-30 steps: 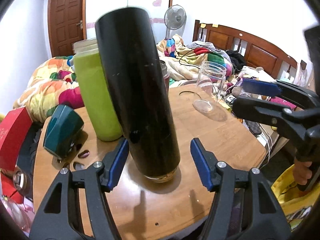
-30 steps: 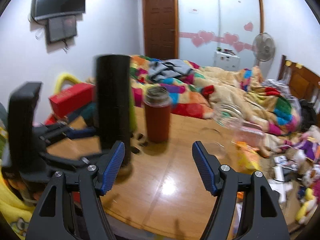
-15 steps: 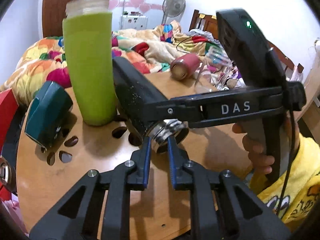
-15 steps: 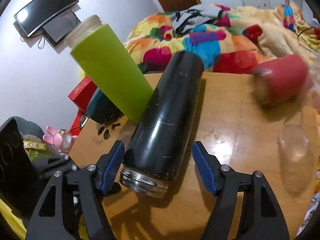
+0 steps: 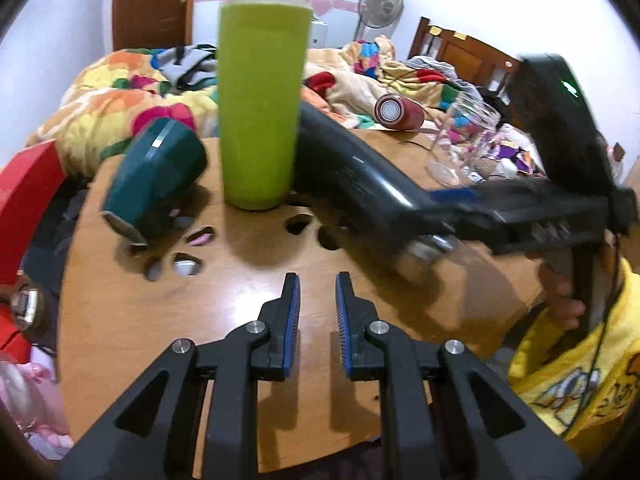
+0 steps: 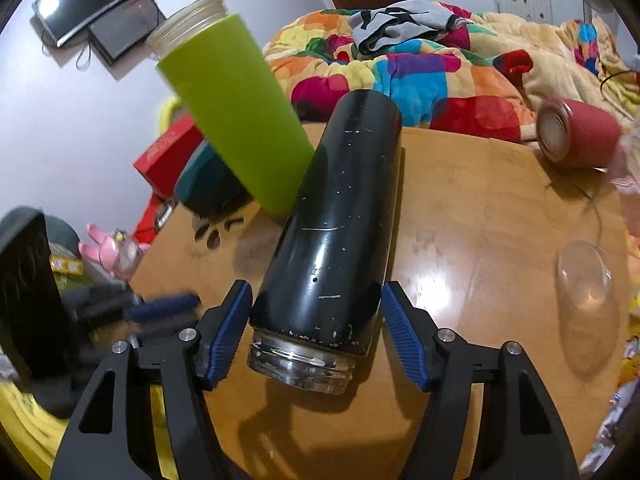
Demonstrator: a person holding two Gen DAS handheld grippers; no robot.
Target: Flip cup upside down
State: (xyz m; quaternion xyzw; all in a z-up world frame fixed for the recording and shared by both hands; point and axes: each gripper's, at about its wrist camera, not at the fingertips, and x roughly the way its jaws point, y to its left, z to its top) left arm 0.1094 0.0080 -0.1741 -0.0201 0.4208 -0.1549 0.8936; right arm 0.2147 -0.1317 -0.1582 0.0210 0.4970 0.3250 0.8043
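Observation:
The tall black cup (image 6: 332,232) with a steel threaded rim is tilted over between the blue pads of my right gripper (image 6: 316,332), which is shut on its lower end above the wooden table (image 6: 480,208). In the left wrist view the black cup (image 5: 352,176) leans away to the upper left, held by the right gripper (image 5: 444,208) at mid right. My left gripper (image 5: 316,312) is empty over the table's near edge, its jaws nearly closed with a narrow gap.
A tall green cup (image 5: 260,104) stands upright behind the black one. A dark teal cup (image 5: 154,176) lies on its side at left, a red cup (image 5: 400,111) lies at the back, and a clear glass jar (image 5: 464,140) stands at right. Paw-shaped cutouts (image 5: 188,240) pierce the tabletop.
My right gripper closed on the black cup and has tipped it from upright to tilted. My left gripper let go, shut and has pulled back toward the table's near edge.

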